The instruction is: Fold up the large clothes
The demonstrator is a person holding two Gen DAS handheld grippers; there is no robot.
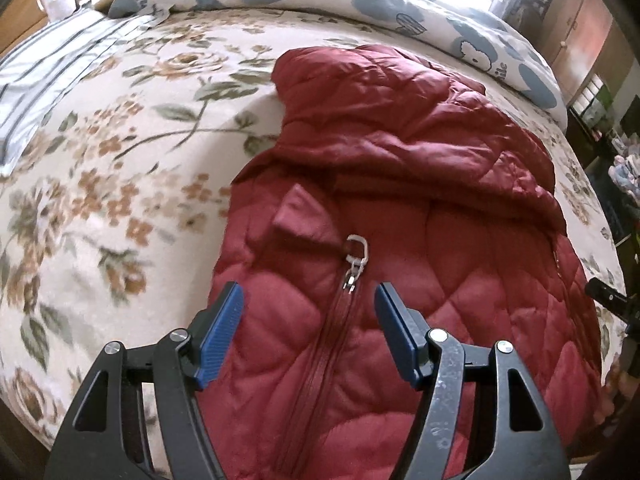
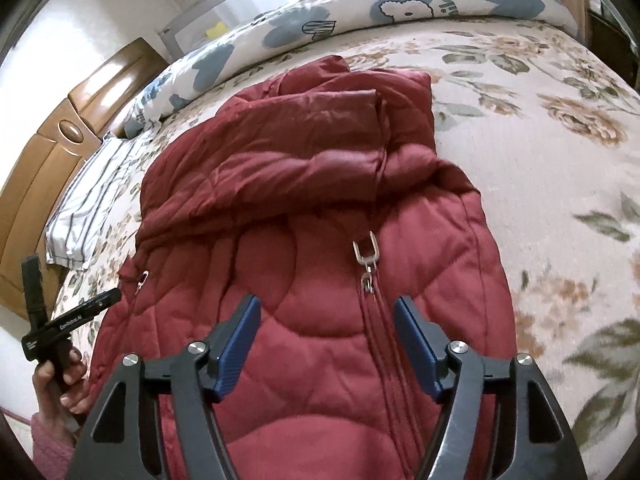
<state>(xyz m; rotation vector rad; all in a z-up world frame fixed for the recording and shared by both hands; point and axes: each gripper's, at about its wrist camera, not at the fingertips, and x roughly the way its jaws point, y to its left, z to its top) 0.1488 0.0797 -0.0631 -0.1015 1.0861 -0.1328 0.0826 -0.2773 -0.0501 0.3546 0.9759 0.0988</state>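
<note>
A dark red quilted jacket (image 1: 400,200) lies front up on the flowered bed, its sleeves folded across the upper body; it also shows in the right wrist view (image 2: 312,208). Its zipper is closed, with a metal pull (image 1: 355,256) near the collar, and the pull shows in the right wrist view (image 2: 367,260) too. My left gripper (image 1: 308,300) is open and empty above the jacket's lower front, straddling the zipper. My right gripper (image 2: 326,312) is open and empty over the same area. In the right wrist view, a hand holds the other gripper's handle (image 2: 60,328) at the jacket's left edge.
The flowered bedspread (image 1: 120,160) surrounds the jacket. A blue-and-white duvet (image 1: 360,4) lies along the far side. A striped pillow (image 1: 48,72) is at the left by the wooden headboard (image 2: 48,152). Furniture stands at the far right (image 1: 592,64).
</note>
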